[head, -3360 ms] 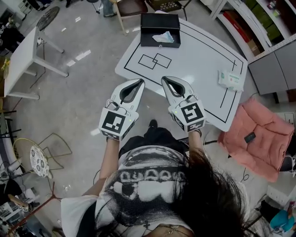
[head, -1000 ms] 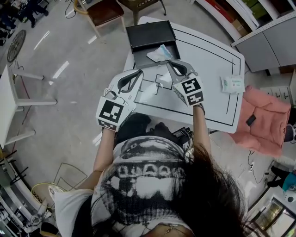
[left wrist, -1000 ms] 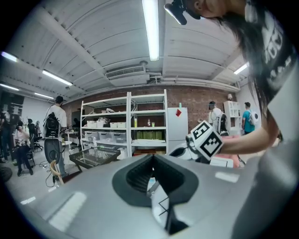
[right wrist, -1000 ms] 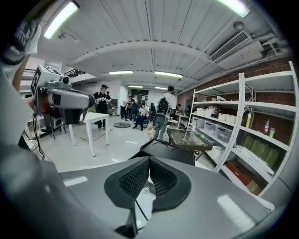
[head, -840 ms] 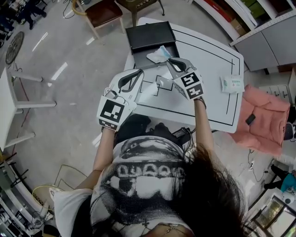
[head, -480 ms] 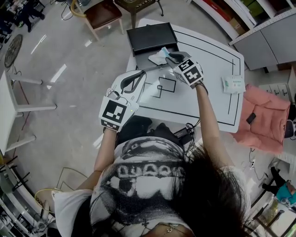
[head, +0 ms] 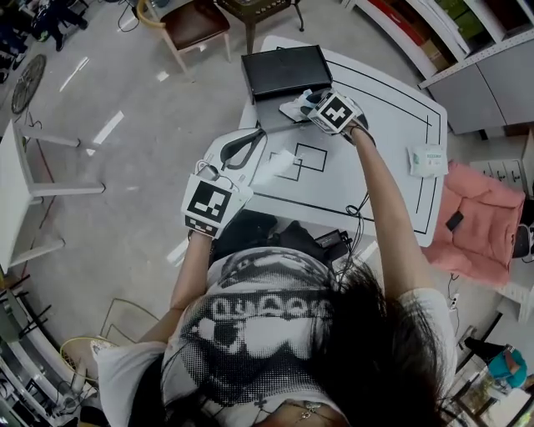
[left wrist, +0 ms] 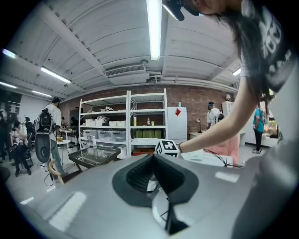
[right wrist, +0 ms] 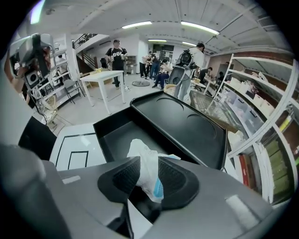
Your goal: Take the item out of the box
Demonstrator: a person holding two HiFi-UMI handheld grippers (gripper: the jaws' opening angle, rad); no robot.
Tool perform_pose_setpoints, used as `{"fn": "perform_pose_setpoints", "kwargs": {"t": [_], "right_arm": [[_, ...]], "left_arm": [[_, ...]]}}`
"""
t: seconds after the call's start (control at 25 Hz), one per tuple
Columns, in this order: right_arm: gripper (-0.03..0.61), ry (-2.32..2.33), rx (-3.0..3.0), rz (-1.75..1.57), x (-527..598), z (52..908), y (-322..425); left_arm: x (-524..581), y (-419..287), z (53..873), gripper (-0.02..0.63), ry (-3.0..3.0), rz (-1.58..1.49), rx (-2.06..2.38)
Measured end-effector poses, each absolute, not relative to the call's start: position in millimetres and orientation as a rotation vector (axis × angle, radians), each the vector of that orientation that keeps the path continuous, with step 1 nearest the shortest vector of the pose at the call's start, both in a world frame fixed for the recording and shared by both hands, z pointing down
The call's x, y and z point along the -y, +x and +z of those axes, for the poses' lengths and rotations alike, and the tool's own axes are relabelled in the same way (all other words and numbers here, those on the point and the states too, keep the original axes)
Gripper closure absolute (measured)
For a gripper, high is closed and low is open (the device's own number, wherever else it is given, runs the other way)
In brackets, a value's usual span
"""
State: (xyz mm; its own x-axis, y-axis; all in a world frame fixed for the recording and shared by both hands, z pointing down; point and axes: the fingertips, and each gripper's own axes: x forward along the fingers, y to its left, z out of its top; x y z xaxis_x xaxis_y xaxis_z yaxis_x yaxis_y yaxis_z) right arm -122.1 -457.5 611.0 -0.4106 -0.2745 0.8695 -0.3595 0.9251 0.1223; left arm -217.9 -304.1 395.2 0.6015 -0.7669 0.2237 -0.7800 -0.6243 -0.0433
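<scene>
As right gripper (right wrist: 148,163) opens: one packet (right wrist: 141,150) between its jaws, one box (right wrist: 122,136), left gripper (left wrist: 154,158) closed.

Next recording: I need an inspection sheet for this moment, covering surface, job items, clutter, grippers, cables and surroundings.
Surface: white table marked with black outlines.
Job's things: black box open, lid laid back; white plastic packet inside the box.
Clutter: tissue pack near the table's right edge.
Grippers: right gripper over the box, jaws have just been opening, packet between them, not clamped; left gripper shut, empty, over the table's left edge.
Cables: thin cable hanging by the right arm.
Surroundings: pink cushion, chair, people in the background.
</scene>
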Motion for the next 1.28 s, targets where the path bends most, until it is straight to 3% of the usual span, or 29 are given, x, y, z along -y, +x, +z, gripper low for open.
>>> {"fn": "perform_pose_setpoints", "kwargs": {"t": [0.4,0.8,1.28], "right_arm": [[0.465,0.382,1.913,0.182,458.6,642.8,-131.2],[0.561,0.435,1.947,0.137,461.6,639.2,-134.8],[0.571,0.558,2.104,0.025,457.5,581.8,-132.4]], "left_arm": [[311.0,-240.0,395.6,0.614,2.727,0.348,1.387],[319.3,-243.1,398.6,0.614,2.727,0.342,1.373],[321.7,-230.1,402.7,0.614,2.742,0.355,1.326]]}}
